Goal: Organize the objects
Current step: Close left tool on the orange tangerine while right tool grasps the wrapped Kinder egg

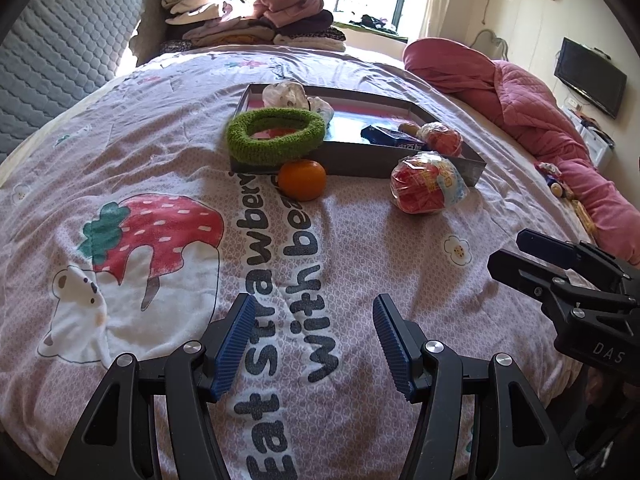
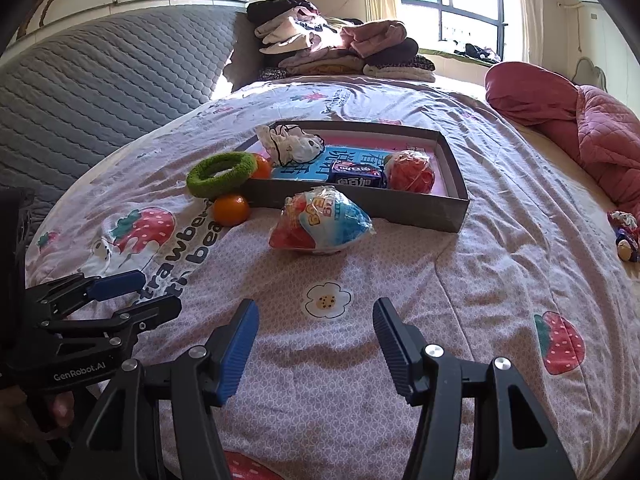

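Observation:
A shallow grey box (image 1: 400,166) (image 2: 360,204) lies on the bedspread. Inside it are a white cloth (image 2: 292,146), a dark blue packet (image 2: 358,176) and a red wrapped ball (image 2: 410,170). A green fuzzy ring (image 1: 276,134) (image 2: 222,174) leans on the box's near left corner. An orange (image 1: 302,179) (image 2: 231,209) sits just in front of the ring. A plastic-wrapped red and blue snack (image 1: 426,188) (image 2: 320,222) lies before the box. My left gripper (image 1: 314,300) (image 2: 160,291) and right gripper (image 2: 315,303) (image 1: 506,248) hover open over the bedspread, short of these things, with nothing between their fingers.
Folded clothes (image 2: 340,48) are piled at the bed's far end. A pink quilt (image 1: 540,120) is bunched along the right side, with small toys (image 2: 626,236) near it. A grey quilted headboard (image 2: 100,100) stands to the left. A second orange (image 2: 262,166) shows behind the ring.

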Demonstrator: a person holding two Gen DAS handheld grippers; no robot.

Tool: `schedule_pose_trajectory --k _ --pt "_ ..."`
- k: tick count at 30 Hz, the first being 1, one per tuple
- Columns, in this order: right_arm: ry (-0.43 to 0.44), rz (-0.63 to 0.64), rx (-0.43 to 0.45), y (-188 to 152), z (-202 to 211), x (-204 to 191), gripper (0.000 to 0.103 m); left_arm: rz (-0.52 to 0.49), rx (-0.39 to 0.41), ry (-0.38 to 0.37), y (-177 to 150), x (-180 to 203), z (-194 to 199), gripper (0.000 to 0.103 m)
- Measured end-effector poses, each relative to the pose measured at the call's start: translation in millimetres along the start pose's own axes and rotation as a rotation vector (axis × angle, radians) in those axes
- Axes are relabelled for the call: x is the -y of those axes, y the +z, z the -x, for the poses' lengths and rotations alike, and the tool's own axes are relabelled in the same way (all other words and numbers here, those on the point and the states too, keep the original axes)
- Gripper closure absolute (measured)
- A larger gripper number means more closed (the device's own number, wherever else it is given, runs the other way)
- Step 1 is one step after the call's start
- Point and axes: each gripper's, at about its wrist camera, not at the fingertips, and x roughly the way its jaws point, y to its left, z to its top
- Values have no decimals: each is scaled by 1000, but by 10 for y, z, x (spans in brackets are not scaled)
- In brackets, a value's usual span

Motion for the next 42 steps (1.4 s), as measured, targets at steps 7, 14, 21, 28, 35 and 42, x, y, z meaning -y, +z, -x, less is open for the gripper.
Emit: schedule_pose_trajectory --k 7,14,21,28,35,42 --pt "5 -28 2 77 -116 78 44 12 -1 -6 128 -45 -151 40" --pt "22 -76 4 177 -217 200 44 32 -5 -3 308 -104 -339 40" --pt "49 -112 4 266 -300 265 43 23 -3 1 454 -92 -479 40" --pt "82 -138 -10 317 -405 266 41 5 -9 1 558 -78 -590 40" --pt "109 -167 -19 358 -501 302 41 21 -20 -9 638 -122 -663 40" --pt "132 -197 -17 392 -547 342 41 29 -35 -16 738 -144 -735 40"
